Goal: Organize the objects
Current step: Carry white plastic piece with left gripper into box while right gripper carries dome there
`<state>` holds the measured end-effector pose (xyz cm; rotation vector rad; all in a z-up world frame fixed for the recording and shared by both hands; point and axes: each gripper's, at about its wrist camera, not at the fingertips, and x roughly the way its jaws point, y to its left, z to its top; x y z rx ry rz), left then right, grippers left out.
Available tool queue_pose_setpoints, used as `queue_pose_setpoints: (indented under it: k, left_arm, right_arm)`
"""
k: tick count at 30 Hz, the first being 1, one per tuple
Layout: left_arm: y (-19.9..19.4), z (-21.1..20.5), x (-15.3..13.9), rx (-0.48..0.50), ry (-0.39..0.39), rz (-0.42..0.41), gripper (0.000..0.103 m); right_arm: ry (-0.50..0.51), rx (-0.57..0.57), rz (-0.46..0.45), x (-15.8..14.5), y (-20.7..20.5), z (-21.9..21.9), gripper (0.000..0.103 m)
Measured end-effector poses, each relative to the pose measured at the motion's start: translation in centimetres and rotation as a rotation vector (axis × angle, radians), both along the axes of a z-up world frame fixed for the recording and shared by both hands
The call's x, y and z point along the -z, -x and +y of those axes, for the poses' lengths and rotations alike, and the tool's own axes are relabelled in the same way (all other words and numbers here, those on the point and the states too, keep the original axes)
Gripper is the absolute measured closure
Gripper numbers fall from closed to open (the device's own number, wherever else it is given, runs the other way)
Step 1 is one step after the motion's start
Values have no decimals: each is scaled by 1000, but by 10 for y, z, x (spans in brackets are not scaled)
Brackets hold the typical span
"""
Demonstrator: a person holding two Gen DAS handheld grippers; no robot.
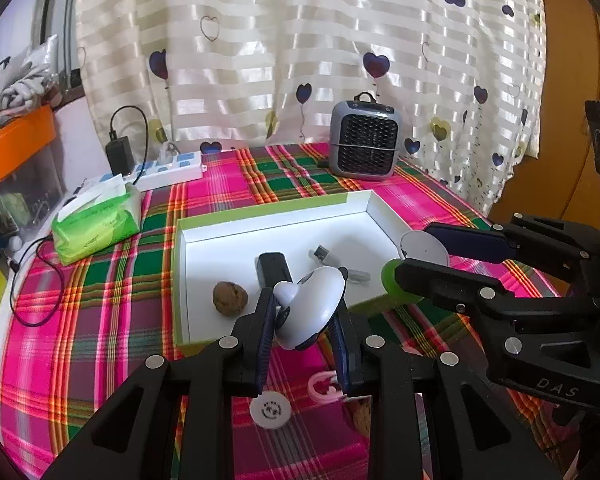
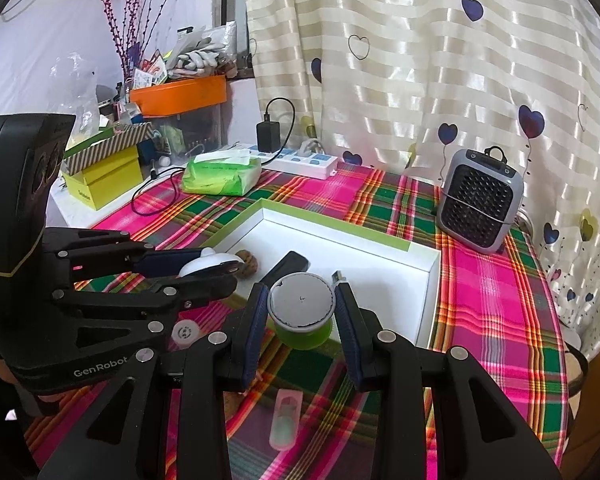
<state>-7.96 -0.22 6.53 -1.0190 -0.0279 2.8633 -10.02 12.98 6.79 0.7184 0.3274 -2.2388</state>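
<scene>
My left gripper (image 1: 306, 304) is shut on a white rounded gadget (image 1: 312, 300), held just above the near edge of a white box with a green rim (image 1: 260, 236). My right gripper (image 2: 301, 300) is shut on a small green cup with a white lid (image 2: 300, 308), at the box's near right corner. In the box (image 2: 380, 280) lie a brown walnut-like ball (image 1: 230, 297), a black device (image 1: 274, 270) and a small USB adapter (image 1: 336, 264). The right gripper (image 1: 418, 250) also shows at the right of the left wrist view, and the left gripper (image 2: 216, 266) at the left of the right wrist view.
On the plaid cloth near me lie a white round disc (image 1: 271, 410), a pink clip (image 1: 322, 390) and a translucent case (image 2: 286, 420). A grey heater (image 1: 366, 140) stands behind the box; a green tissue pack (image 1: 98, 220) and a power strip (image 1: 168, 168) lie at the back left.
</scene>
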Motion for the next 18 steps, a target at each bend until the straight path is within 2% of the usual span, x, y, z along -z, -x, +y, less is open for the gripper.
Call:
queue_pose_setpoints:
  k: [18]
  left_arm:
    - [45,-5,12,-25,-14,-31,79]
  right_arm:
    - [24,43,-60,12,52,5,67]
